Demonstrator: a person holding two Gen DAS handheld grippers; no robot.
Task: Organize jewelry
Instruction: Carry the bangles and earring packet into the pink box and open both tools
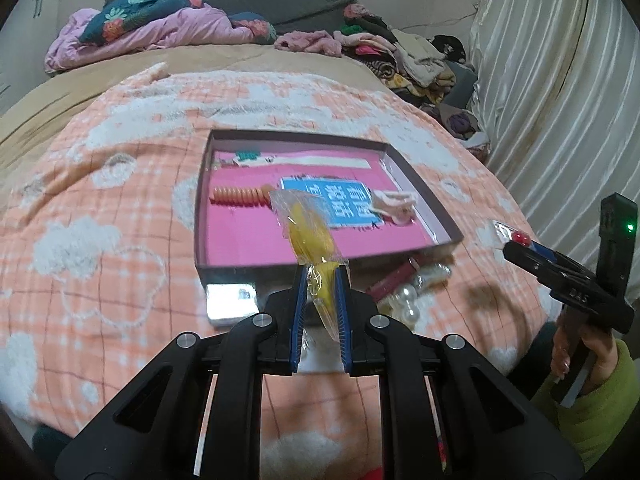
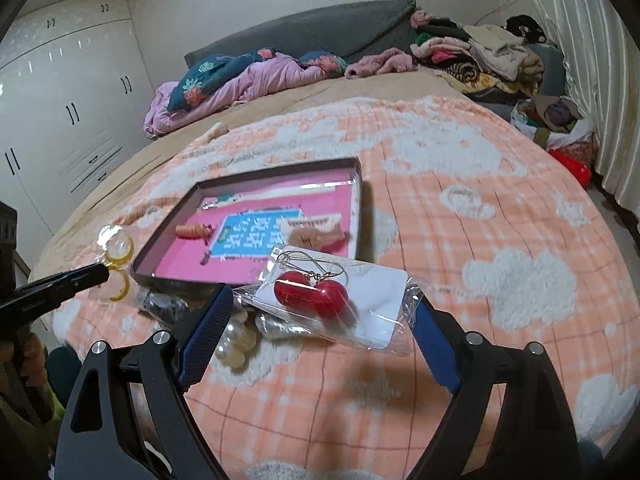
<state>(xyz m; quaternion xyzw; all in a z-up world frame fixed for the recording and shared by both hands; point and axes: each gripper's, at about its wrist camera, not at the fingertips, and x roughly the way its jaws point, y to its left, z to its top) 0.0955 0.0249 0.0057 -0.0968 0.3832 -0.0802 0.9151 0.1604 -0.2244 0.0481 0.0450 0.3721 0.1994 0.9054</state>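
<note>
My left gripper (image 1: 322,280) is shut on a clear packet of yellow earrings (image 1: 308,228), held above the near wall of the pink-lined box (image 1: 320,270). In the right wrist view the same packet (image 2: 117,252) hangs from the left gripper (image 2: 102,270) beside the box (image 2: 176,280). My right gripper (image 2: 320,312) is shut on a clear packet of red earrings on a white card (image 2: 320,300), held above the blanket; it also shows in the left wrist view (image 1: 510,242). The box holds an orange bead string (image 1: 240,196), a blue card (image 1: 336,204) and a pink piece (image 1: 394,204).
Pearl beads (image 1: 408,300), a dark red item (image 1: 390,280) and a silver case (image 1: 232,302) lie on the orange blanket (image 2: 460,360) by the box's near wall. Piled clothes (image 2: 480,56) and bedding sit at the far end of the bed. Curtains hang at right.
</note>
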